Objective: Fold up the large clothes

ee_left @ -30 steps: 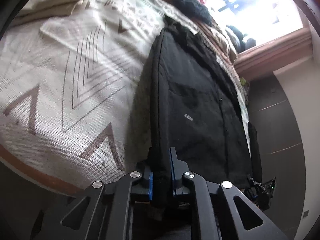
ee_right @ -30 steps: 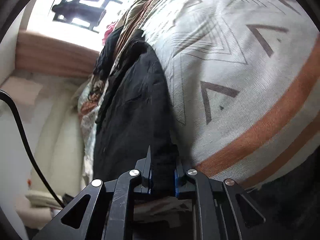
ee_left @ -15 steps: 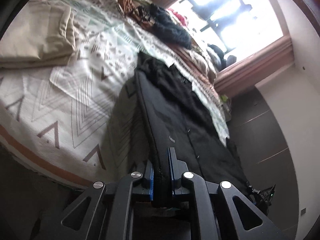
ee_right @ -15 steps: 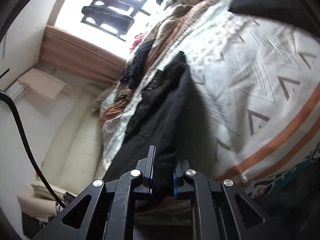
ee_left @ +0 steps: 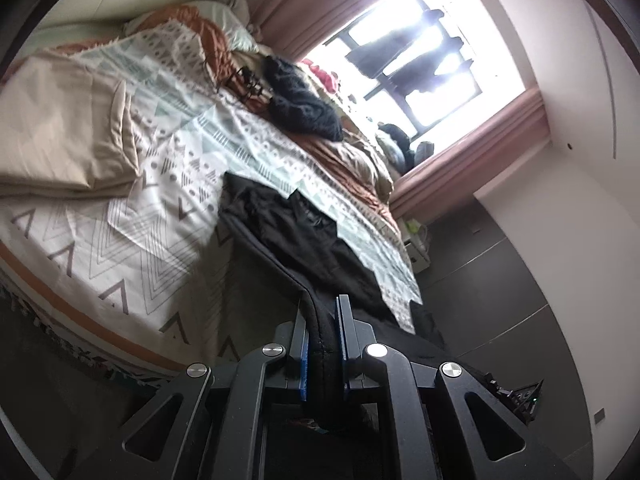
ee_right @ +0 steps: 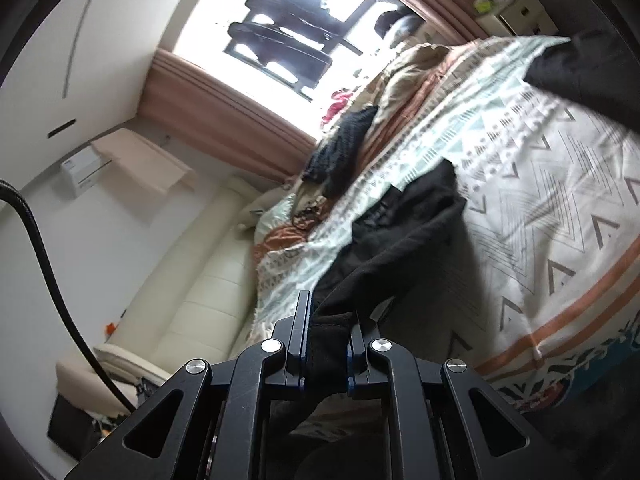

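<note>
Compared with a second ago, far more of the room is seen in both wrist views: the window (ee_left: 424, 60) and curtain (ee_right: 224, 108) now fill the upper part, and the black jacket (ee_left: 304, 232) is stretched up off the patterned bedspread (ee_left: 160, 216) rather than lying flat on it. The near edge is raised, while the far end is still draped on the bed. The left gripper (ee_left: 323, 344) is clenched on a thick black hem, and the right gripper (ee_right: 329, 344) is likewise clamped on black fabric. The garment is seen as dark, creased and sagging between the two grips. A folded beige blanket (ee_left: 60, 132) is left beside it, apart.
</note>
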{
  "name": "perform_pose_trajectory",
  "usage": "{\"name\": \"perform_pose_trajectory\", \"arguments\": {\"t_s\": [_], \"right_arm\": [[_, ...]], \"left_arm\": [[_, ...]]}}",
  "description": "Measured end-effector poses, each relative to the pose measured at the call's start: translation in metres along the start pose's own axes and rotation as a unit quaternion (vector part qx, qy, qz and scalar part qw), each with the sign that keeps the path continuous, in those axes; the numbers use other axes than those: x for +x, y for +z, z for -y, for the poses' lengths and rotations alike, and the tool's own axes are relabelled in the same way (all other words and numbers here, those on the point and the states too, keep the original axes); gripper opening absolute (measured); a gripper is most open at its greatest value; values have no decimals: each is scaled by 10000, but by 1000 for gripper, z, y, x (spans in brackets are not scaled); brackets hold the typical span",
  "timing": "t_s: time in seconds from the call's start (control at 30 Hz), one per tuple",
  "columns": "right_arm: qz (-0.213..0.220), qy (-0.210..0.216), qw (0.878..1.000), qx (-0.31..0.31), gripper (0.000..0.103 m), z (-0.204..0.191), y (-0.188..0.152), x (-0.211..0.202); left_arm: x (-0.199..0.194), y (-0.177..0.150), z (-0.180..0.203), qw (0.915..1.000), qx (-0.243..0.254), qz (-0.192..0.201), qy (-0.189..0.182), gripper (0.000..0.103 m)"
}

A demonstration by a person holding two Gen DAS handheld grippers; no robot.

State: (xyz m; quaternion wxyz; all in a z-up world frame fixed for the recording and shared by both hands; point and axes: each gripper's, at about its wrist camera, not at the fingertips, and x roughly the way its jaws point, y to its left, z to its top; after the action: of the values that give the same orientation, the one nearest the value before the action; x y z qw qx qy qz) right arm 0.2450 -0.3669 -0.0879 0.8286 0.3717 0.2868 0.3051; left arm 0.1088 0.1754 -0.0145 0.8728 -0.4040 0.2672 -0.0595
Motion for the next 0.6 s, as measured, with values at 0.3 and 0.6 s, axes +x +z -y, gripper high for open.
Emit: {"name": "perform_pose_trajectory", "arguments": {"t_s": [0.3, 0.6], "right_arm": [[28, 109, 9997, -237, 14, -21, -8, -26], [1, 63, 9997, -219, 14, -14, -6, -26]], "left_arm": [[-34, -17, 4, 9999, 30, 99, -87, 11], [-26, -6, 0, 9999, -4, 126, 0, 11]]}}
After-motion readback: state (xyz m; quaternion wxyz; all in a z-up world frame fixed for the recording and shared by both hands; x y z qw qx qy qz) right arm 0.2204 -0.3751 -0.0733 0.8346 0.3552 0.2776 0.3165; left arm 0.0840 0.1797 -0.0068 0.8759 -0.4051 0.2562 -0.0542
